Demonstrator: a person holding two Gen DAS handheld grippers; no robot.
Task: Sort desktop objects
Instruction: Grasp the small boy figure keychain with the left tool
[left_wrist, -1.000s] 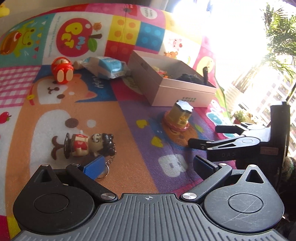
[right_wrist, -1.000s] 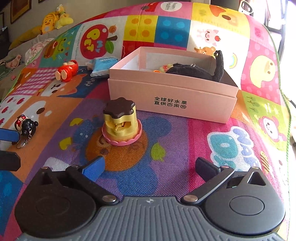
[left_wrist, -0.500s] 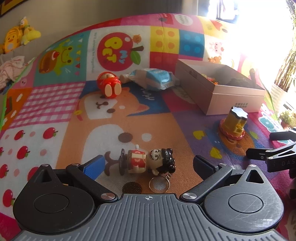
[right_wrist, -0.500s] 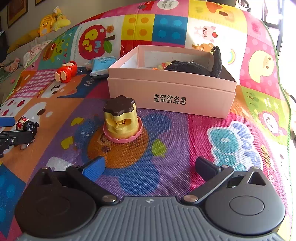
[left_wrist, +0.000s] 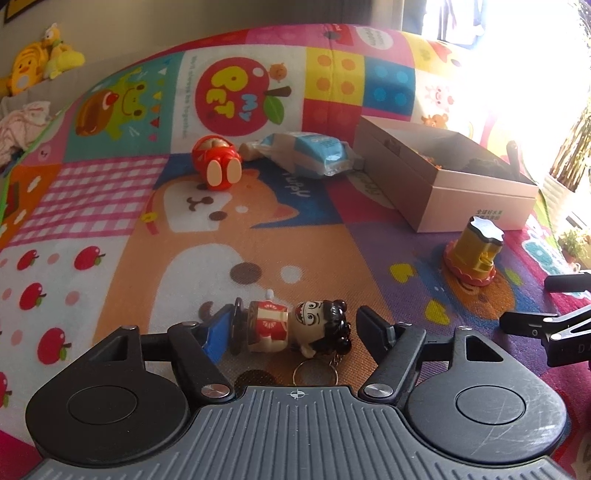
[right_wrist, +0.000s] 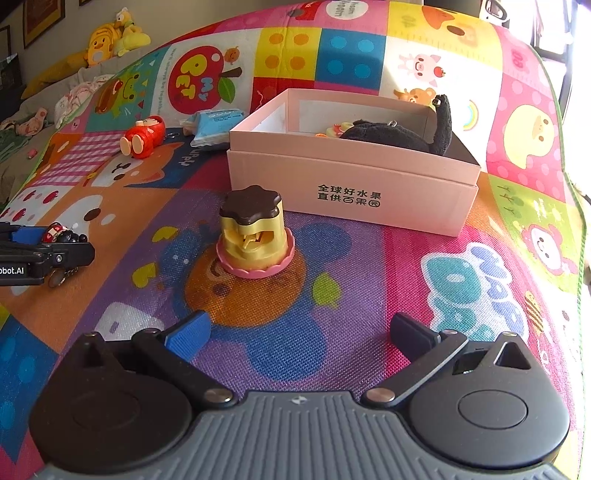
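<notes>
A small doll keychain (left_wrist: 269, 325) in a red and white robe, with black hair, lies on its side on the play mat. My left gripper (left_wrist: 293, 330) straddles it and its jaws are closing. The blue pad is at the doll's base, and a small gap remains between the other pad and the hair. The right wrist view shows the same doll (right_wrist: 61, 234) at the far left, between the left fingers. My right gripper (right_wrist: 299, 332) hovers open over the mat with nothing between its fingers. The yellow pudding toy (right_wrist: 253, 236) stands ahead of it.
An open pink box (right_wrist: 351, 188) holds a black plush (right_wrist: 388, 136). A red doll (left_wrist: 218, 164) and a blue packet (left_wrist: 314, 151) lie farther back on the mat. Yellow plush toys (left_wrist: 33, 62) sit beyond the mat's far left edge.
The left gripper swung left onto the doll keychain, sank towards it, and its jaws narrowed around it. The right gripper kept still and open.
</notes>
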